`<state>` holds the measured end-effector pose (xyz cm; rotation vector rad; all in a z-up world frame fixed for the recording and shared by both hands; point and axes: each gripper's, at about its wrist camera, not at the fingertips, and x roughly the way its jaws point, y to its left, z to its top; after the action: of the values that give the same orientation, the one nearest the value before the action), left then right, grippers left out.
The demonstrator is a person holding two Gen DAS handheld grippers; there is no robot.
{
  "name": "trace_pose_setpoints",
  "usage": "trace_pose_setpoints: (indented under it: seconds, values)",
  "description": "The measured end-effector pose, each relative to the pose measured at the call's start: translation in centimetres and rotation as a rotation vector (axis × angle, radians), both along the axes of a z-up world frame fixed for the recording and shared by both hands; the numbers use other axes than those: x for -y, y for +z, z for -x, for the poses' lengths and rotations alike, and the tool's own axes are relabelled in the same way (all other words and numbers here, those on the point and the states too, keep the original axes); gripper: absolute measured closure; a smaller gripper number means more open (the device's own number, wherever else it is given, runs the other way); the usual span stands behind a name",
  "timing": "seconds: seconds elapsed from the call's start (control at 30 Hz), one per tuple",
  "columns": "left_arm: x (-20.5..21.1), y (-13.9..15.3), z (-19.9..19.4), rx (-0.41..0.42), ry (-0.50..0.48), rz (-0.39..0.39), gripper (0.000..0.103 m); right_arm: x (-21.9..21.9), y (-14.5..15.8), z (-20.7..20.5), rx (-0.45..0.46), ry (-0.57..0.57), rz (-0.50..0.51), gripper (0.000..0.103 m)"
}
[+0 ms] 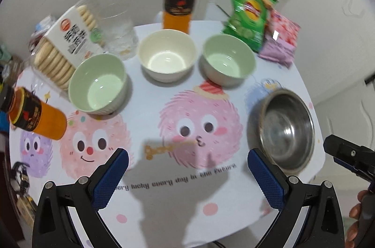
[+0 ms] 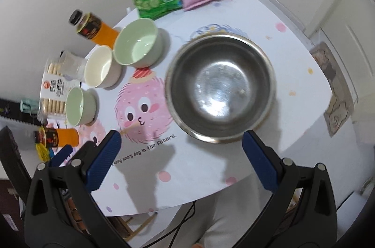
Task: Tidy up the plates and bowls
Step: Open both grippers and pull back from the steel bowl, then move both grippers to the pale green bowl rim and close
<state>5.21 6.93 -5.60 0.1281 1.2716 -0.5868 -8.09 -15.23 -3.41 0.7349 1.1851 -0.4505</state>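
Cartoon-printed white tablecloth [image 1: 145,112] on a round table beneath both grippers. We see the left gripper [image 1: 187,177] and the right gripper [image 2: 181,154] with jaws spread wide, holding nothing. All four bowls stand upright, mouths up, empty. From the left wrist view: pale green ceramic bowl [image 1: 99,84] at ten o'clock, cream ceramic bowl [image 1: 167,54] at twelve, second pale green bowl [image 1: 227,59] at one, round stainless steel bowl [image 2: 220,86] at three, just beyond the right gripper's fingertips.
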Motion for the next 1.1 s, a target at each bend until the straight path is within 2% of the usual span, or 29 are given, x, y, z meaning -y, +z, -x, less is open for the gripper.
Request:
trace_pose_setpoints:
  seconds: [0.07,0.33,0.6,0.73,0.87,0.97,1.1]
  values:
    - [-0.3,-0.4,-1.2,-0.013,0.042,0.001,0.000,0.1,-0.1,-1.3,-0.002,0.016,-0.003,0.000]
    - [-3.8,-0.5,-5.8,0.031,0.218,-0.048,0.000,-0.1,-1.6,-11.0,0.047,0.168,-0.148,0.001]
    - [-8.5,-2.8,-8.2,-0.034,0.461,-0.094,0.000,-4.2,-4.5,-18.8,-0.004,0.358,-0.258,0.001]
    - [-9.9,-4.3,-8.7,-0.081,0.525,-0.104,0.000,-6.7,-6.2,-21.5,-0.036,0.421,-0.320,0.001]
    - [-11.2,-5.7,-9.4,-0.141,0.586,-0.097,0.000,-9.2,-8.4,-23.8,-0.059,0.445,-0.414,0.001]
    - [-11.8,-6.7,-9.8,-0.176,0.627,-0.119,0.000,-10.1,-10.3,-24.8,-0.083,0.406,-0.524,0.001]
    - [-12.0,-7.9,-10.5,-0.197,0.634,-0.091,0.000,-10.6,-12.2,-25.2,-0.114,0.366,-0.577,0.001]
